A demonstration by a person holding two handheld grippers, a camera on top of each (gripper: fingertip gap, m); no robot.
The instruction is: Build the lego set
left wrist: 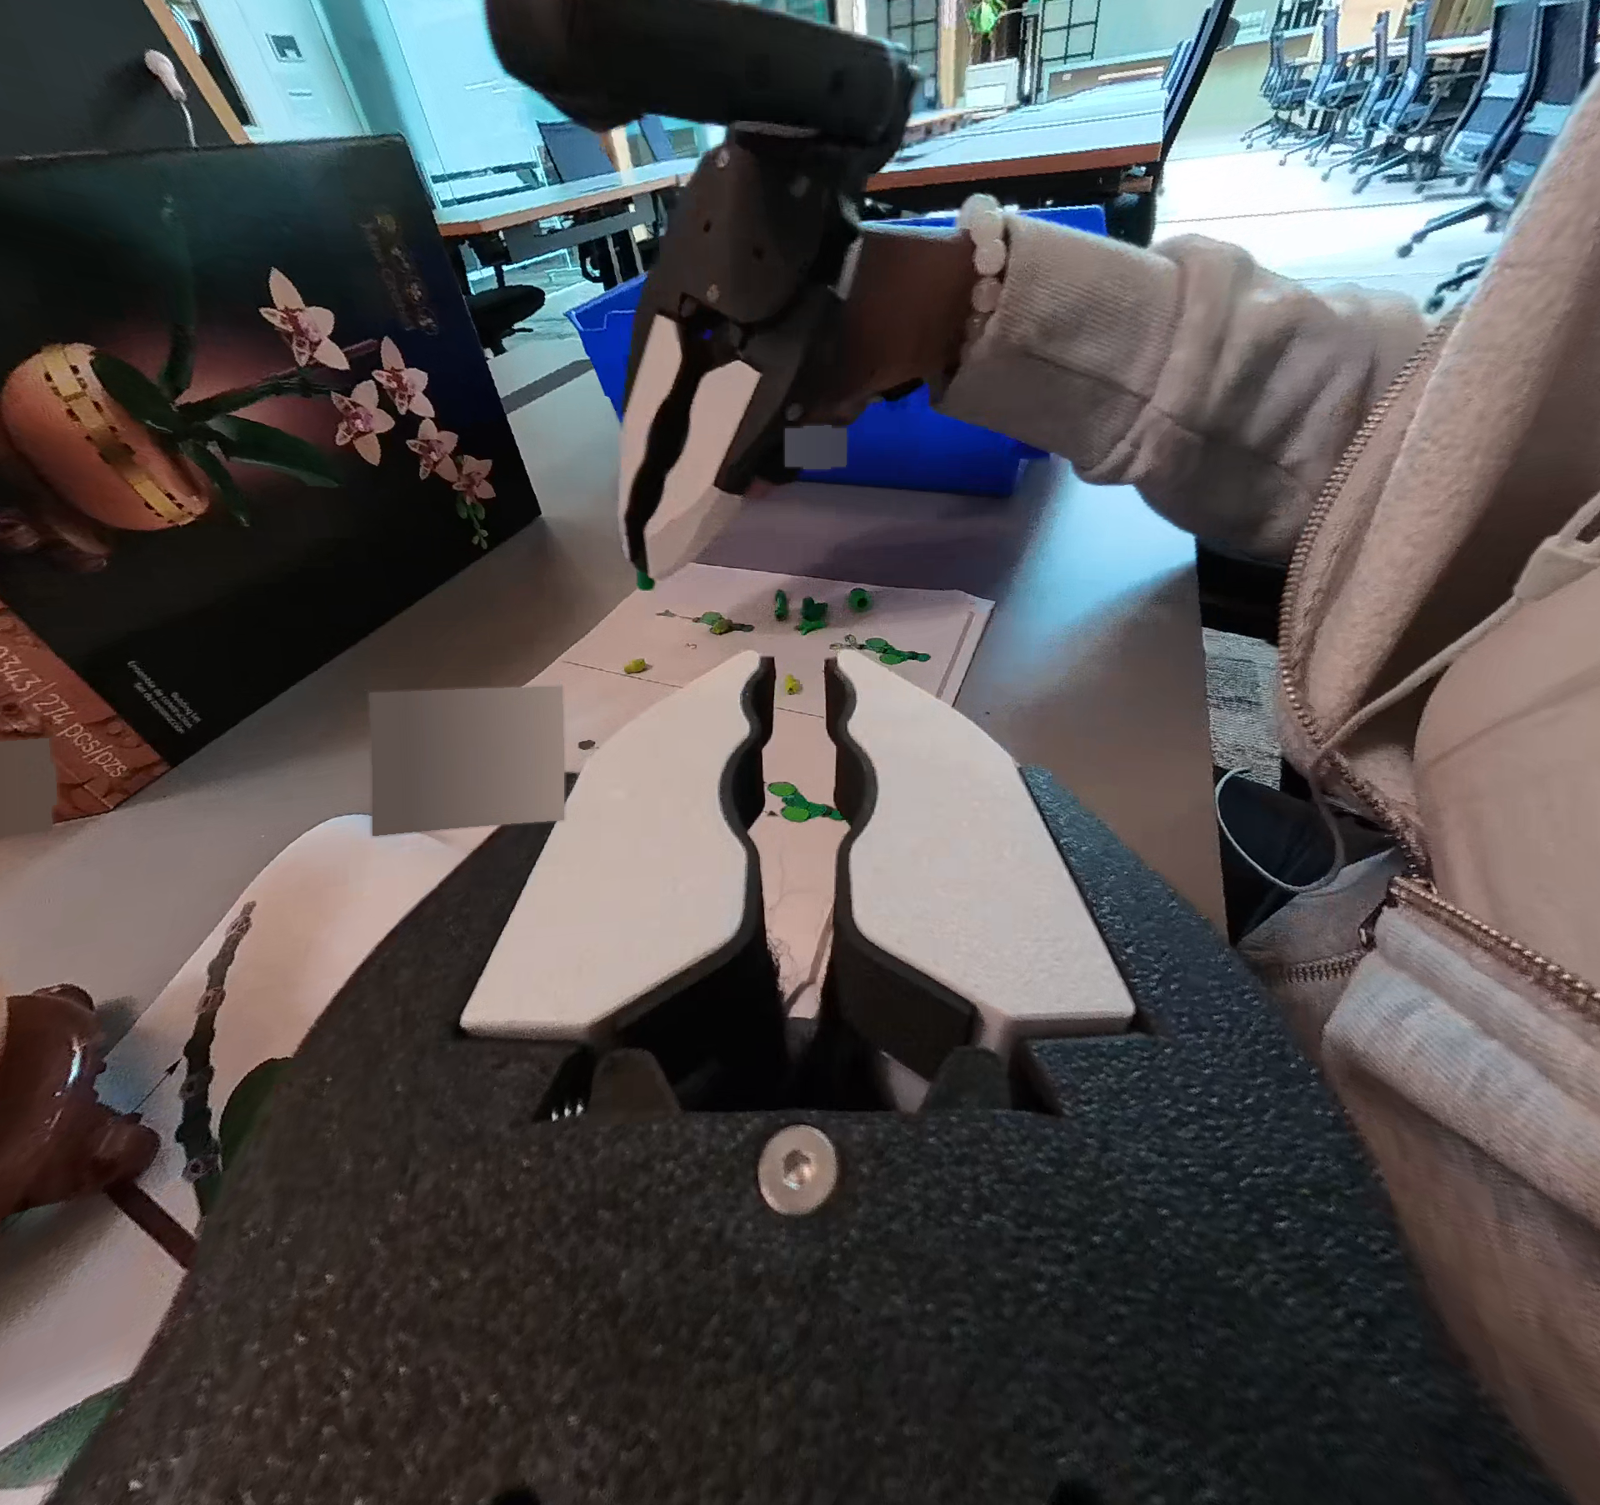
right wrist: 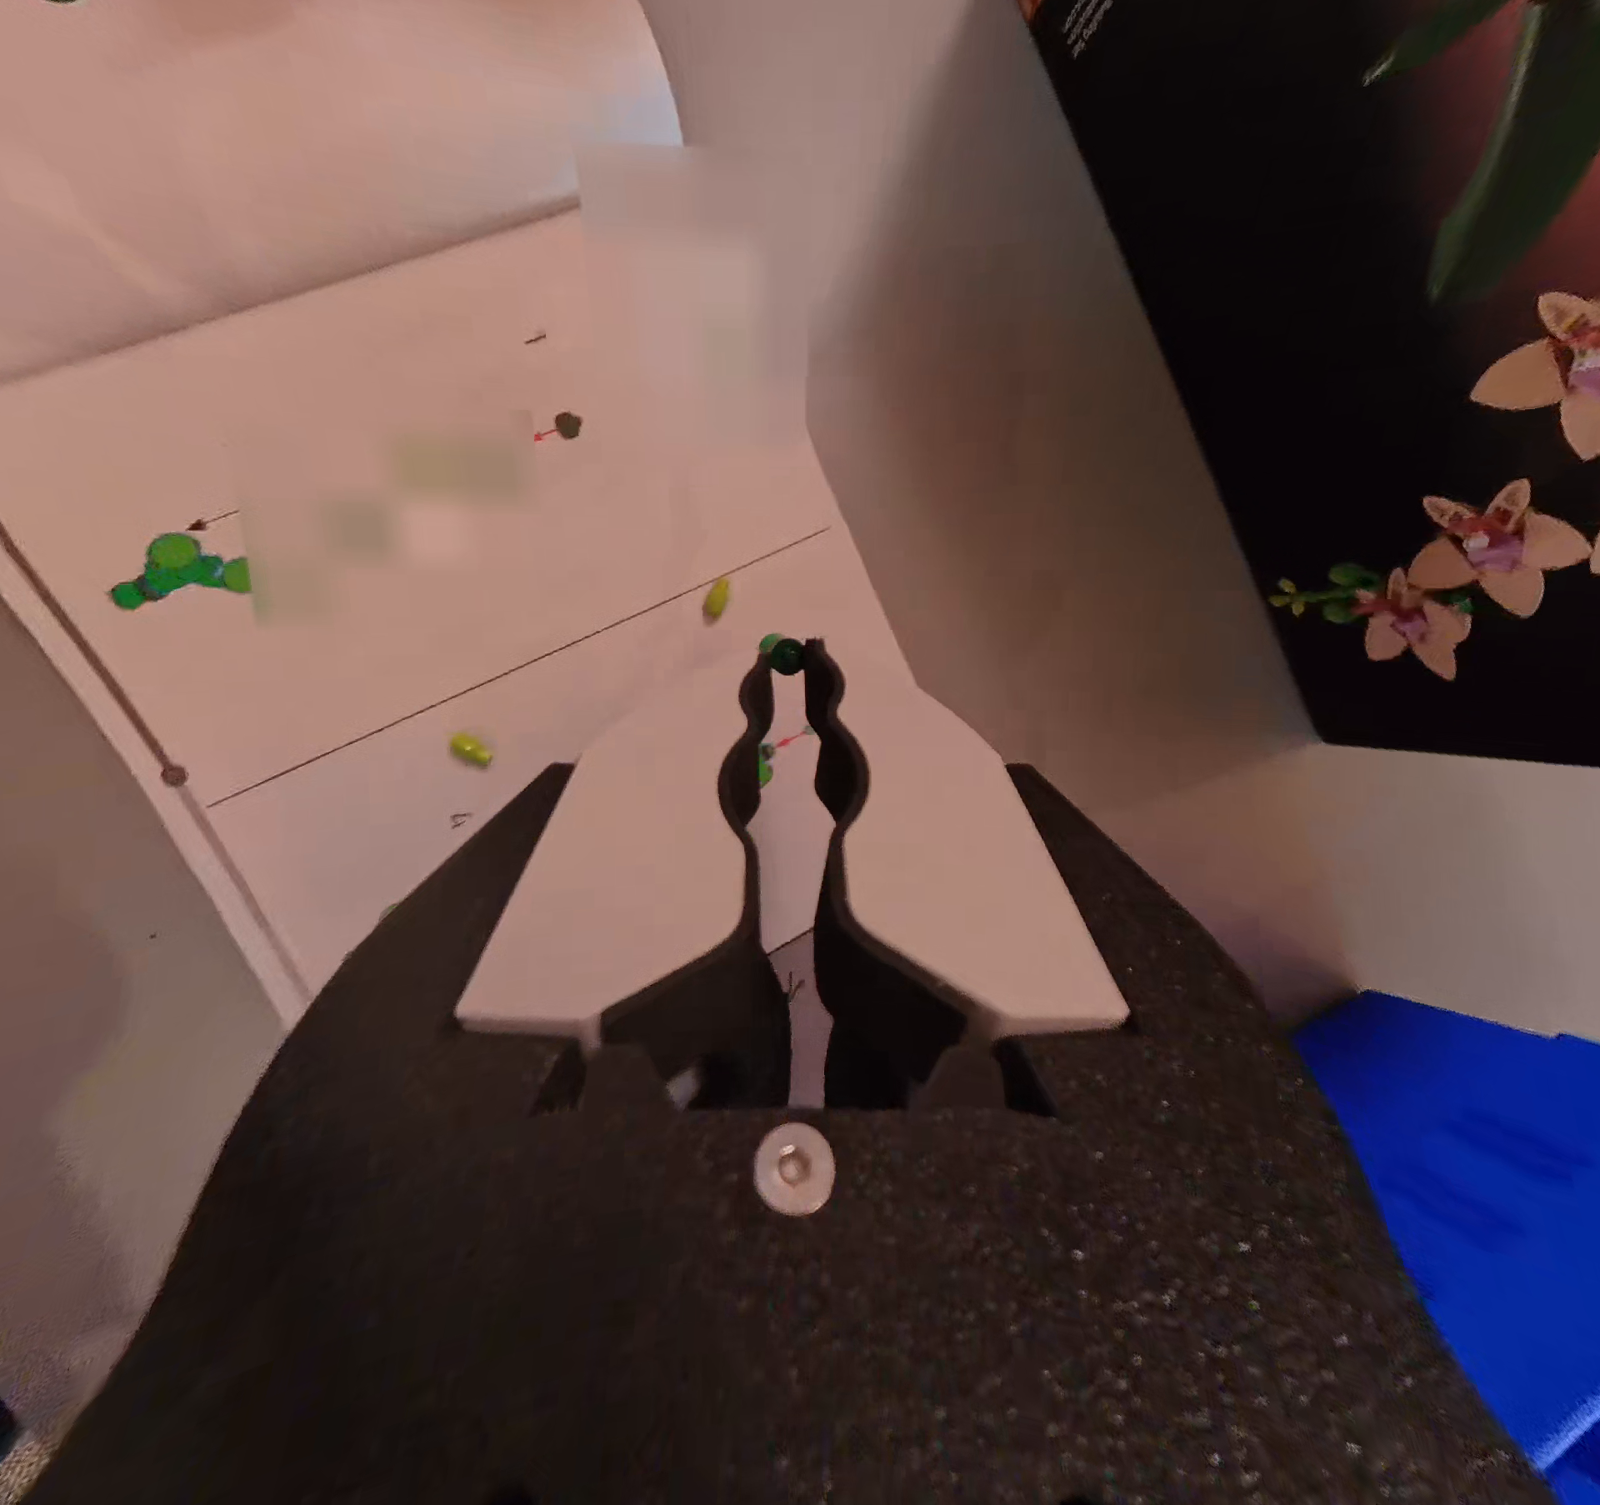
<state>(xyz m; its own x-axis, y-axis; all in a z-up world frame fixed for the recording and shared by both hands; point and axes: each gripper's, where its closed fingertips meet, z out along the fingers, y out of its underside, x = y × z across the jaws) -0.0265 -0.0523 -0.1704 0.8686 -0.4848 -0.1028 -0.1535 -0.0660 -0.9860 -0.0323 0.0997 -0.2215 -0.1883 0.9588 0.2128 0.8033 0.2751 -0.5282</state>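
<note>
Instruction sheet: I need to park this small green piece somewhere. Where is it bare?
Bare: the instruction sheet between the two yellow-green pieces. Also the table between set box and blue bin. Crowded: the green pieces at the sheet's far edge.

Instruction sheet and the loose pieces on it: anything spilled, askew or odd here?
Nothing stands out. Small green pieces and two yellow-green ones lie scattered on the instruction sheet, normal for a build. The right gripper pinches a small green piece; the left gripper is empty.

The right gripper (right wrist: 790,656) pinches a small dark green lego piece (right wrist: 786,655) at its fingertips above the open instruction booklet (right wrist: 364,684).
</note>
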